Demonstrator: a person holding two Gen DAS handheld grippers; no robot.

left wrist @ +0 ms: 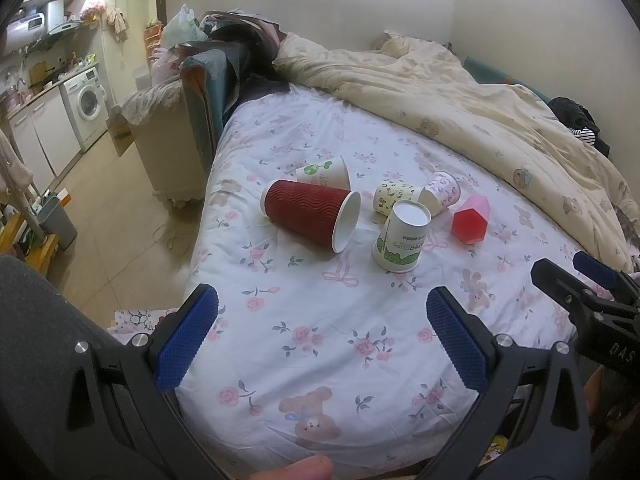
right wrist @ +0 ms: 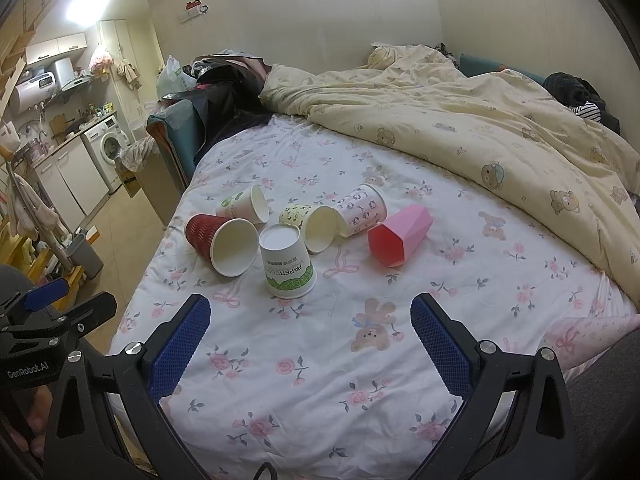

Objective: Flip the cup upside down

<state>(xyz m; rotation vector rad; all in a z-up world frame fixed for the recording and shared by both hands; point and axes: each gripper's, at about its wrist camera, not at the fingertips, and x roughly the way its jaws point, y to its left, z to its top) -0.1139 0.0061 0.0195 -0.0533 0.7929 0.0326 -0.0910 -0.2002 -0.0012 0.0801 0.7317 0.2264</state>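
Observation:
Several cups lie on the flowered bed sheet. A white paper cup with green print stands upside down. A red ribbed cup, a white-green cup, a yellow patterned cup, a pink patterned cup and a pink faceted plastic cup lie on their sides. My left gripper is open and empty, near the bed's front. My right gripper is open and empty, in front of the cups.
A cream quilt is bunched at the back right of the bed. A teal headboard with clothes is at the back left. The floor, a grey bin and a washing machine lie to the left.

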